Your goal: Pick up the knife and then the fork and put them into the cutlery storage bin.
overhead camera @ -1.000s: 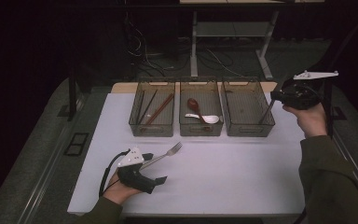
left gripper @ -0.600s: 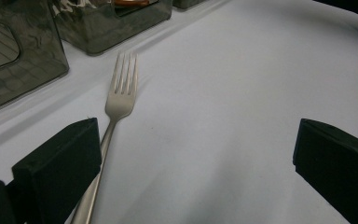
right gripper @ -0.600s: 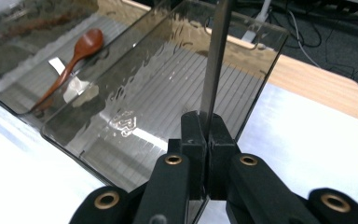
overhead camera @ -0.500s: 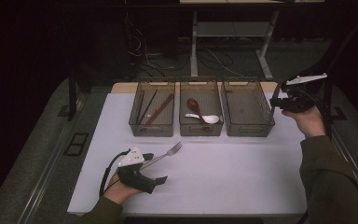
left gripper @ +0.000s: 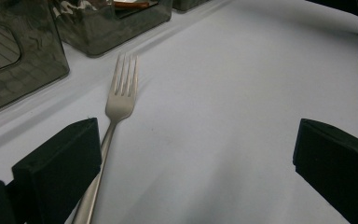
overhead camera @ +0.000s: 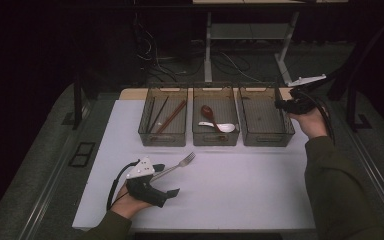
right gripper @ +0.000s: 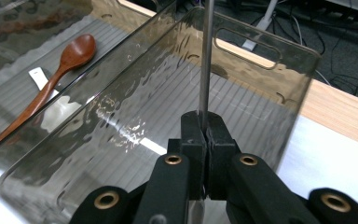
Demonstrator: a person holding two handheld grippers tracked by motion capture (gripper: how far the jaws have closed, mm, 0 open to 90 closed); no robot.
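Observation:
My right gripper hovers at the right rim of the right-hand smoky plastic tray, shut on the slim silver handle of a utensil. The handle rises out of the jaws over that tray; its head is cut off by the frame. A silver fork lies on the white mat, tines toward the trays. My left gripper rests on the mat, open. In the left gripper view the fork runs along the inner side of the left jaw, with my left gripper open wide and not touching it.
Three trays stand in a row at the back of the mat. The left tray holds chopsticks. The middle tray holds a wooden spoon and a white spoon. Beyond the trays a wooden edge borders the table.
My right hand has come left and down with the utensil, from beyond the mat's right side to the right tray's rim. The left hand and the fork have stayed put.

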